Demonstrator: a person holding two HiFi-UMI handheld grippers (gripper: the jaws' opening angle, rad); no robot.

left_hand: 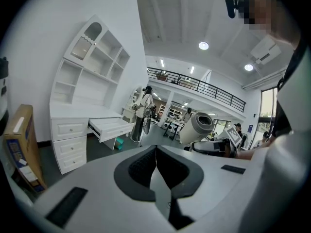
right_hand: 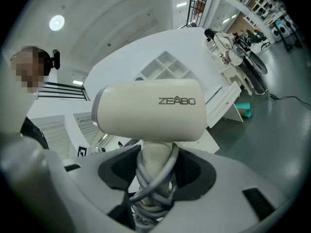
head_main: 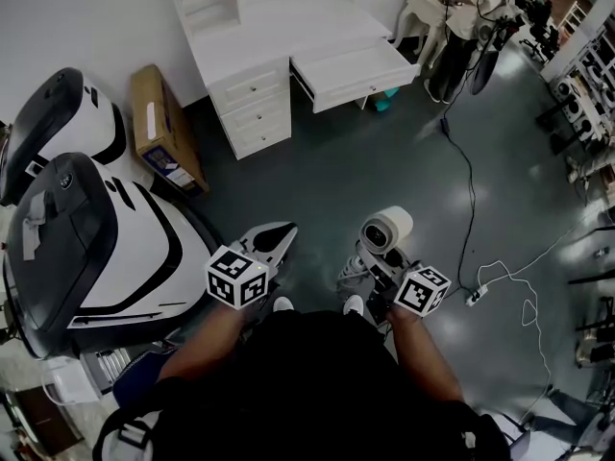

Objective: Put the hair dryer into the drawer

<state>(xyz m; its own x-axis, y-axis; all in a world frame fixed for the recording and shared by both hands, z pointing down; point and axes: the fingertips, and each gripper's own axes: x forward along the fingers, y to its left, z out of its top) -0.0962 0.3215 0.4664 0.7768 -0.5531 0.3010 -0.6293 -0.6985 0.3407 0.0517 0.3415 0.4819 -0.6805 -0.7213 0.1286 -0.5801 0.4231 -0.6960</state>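
Cardboard box point(head_main: 163, 128) and black cable point(head_main: 470, 185) lie on floor point(head_main: 346, 176).

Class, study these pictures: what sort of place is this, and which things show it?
Probably a big workshop or test hall, not a home: a white desk stands on a dark shiny floor, cables trail across it, and a railed upper walkway runs overhead.

Dark grey-green floor point(head_main: 384, 171) below me, glossy, throwing back light. White wall point(head_main: 86, 17) ahead on my left. White desk point(head_main: 288, 46) with shelf unit on top stands against it. Cardboard box point(head_main: 163, 128) on floor near wall, beside desk. Two big black-and-white shells point(head_main: 86, 238) close at my left. Black cable point(head_main: 469, 190) snakes across floor at right. Round ceiling lights point(left_hand: 203, 45) lit. Railed balcony point(left_hand: 204, 87) far back.
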